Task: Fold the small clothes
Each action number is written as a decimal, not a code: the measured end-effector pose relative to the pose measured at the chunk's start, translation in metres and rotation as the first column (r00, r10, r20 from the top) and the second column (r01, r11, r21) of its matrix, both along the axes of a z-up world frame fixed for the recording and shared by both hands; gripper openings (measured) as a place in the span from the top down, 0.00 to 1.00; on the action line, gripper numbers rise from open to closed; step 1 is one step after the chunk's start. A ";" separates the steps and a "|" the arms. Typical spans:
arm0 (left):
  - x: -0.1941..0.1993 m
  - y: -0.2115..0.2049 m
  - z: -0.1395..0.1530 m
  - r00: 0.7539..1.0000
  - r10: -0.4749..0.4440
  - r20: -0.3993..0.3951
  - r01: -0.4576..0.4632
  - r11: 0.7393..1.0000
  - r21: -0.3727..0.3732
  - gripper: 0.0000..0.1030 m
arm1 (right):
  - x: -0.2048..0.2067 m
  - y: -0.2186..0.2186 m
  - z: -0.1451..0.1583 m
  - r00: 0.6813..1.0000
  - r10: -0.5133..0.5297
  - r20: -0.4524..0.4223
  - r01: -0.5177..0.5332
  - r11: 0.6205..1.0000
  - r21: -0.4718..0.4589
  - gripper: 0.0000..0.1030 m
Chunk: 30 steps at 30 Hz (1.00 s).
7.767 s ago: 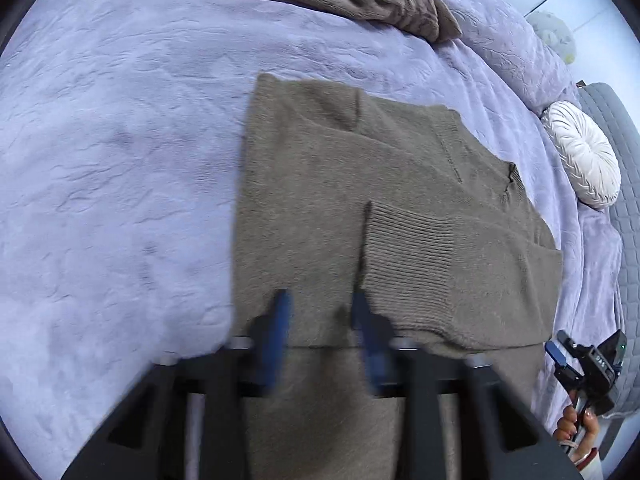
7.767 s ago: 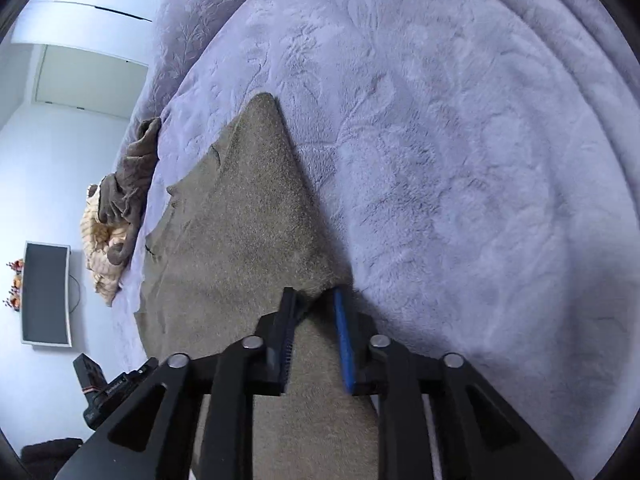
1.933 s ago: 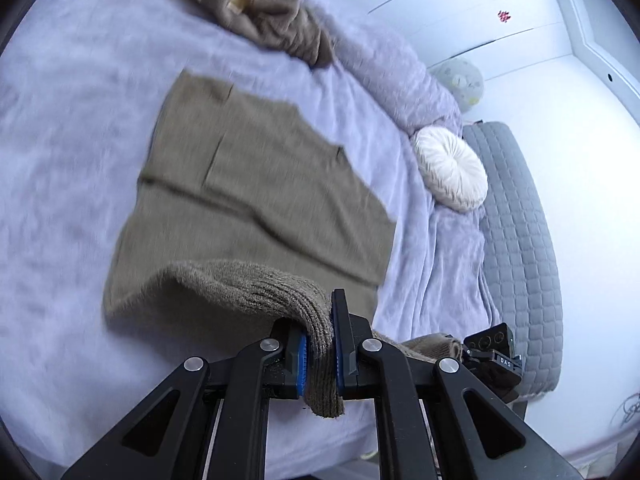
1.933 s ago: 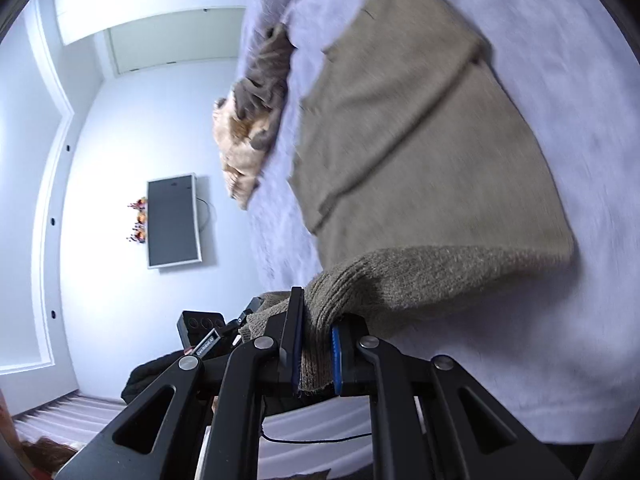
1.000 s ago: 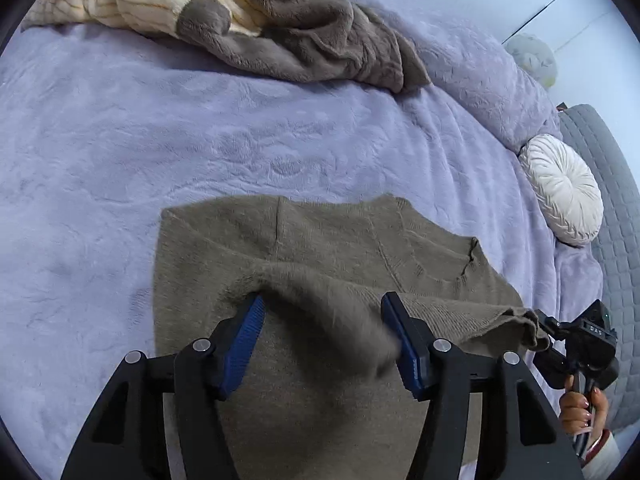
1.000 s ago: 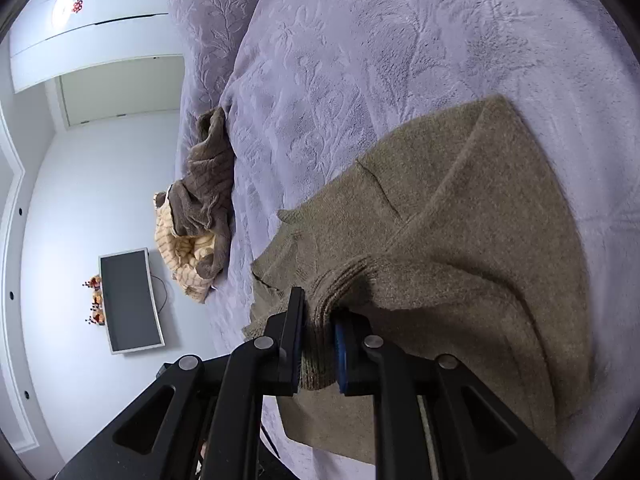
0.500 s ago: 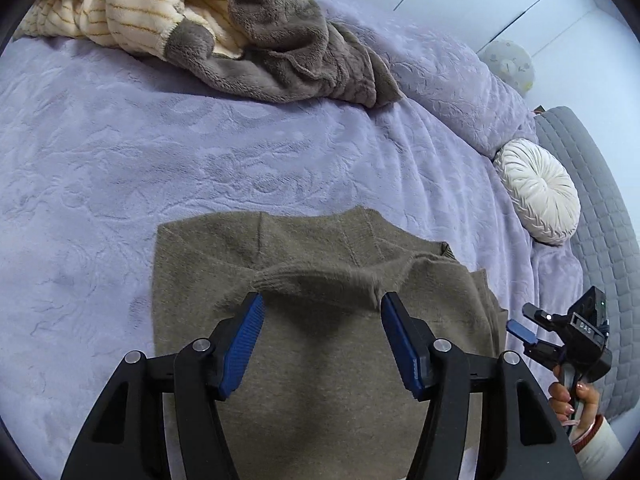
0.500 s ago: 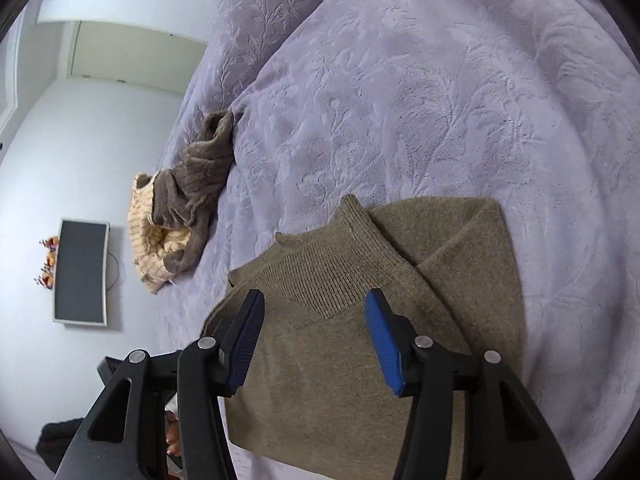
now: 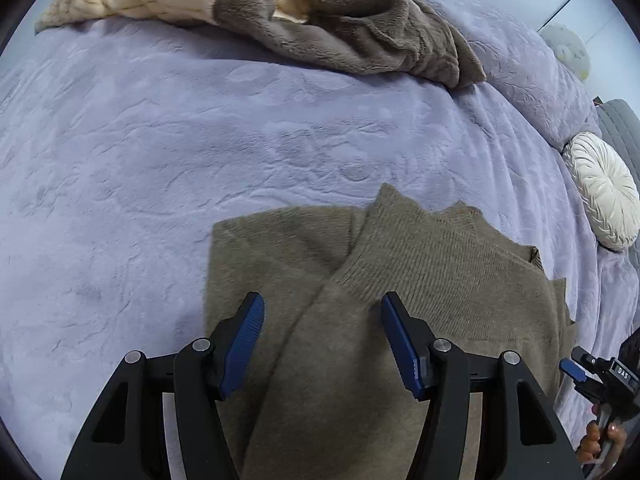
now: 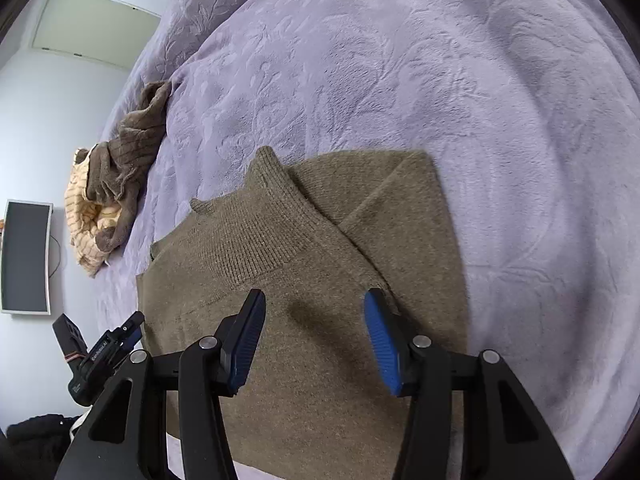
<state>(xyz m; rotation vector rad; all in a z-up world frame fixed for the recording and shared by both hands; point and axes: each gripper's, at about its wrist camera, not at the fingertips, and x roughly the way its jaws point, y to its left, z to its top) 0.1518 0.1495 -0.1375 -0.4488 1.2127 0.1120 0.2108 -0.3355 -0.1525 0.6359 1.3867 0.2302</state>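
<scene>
- Since the frame two seconds back, the sweater's (image 9: 400,300) ribbed hem is no longer lifted in both tools; it lies folded up over the body, ribbing near the neckline. The right hand-held gripper (image 10: 316,340) has just been opening, and nothing is pinched between its blue pads now.
- Left hand-held gripper (image 9: 322,344): released, jaws well apart, hovering over the folded sweater with knit below but not clamped.
- Landmark: the heap of striped and brown fleece clothes (image 9: 280,12). The sweater lies on the lilac bedspread (image 9: 160,140), well apart from the heap, on the near side towards the person.
- White round cushion (image 9: 604,188) sits right of the heap, at the bed's edge.
- Handling, as judged: soft, limp wool-like knit, light, not fragile; it drapes and sags when raised, and the fuzzy face likely clings to the plush cover, so dragging may bunch it.
- Best holds, as judged: the two corners of one side edge, or the doubled fold line, pinching both layers together.
- Writing: small white lettering on the other tool's body in each view, "DAS" or similar on the right gripper in the left view; the rest is too small to read. No garment label shows.
</scene>
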 end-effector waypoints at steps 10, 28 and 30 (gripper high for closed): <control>-0.090 0.012 0.008 0.987 -0.140 -0.072 0.121 0.968 -0.222 0.40 | -0.082 -0.019 0.017 0.998 -0.052 -0.025 0.055 0.987 0.148 0.44; -0.124 -0.007 -0.016 0.973 -0.220 -0.065 0.182 0.914 -0.362 0.94 | -0.178 -0.031 -0.046 0.851 -0.475 -0.223 0.523 0.806 0.279 0.77; -0.130 -0.008 0.000 0.969 -0.246 -0.018 0.225 0.911 -0.346 0.94 | -0.168 -0.030 -0.042 0.866 -0.449 -0.220 0.494 0.838 0.232 0.91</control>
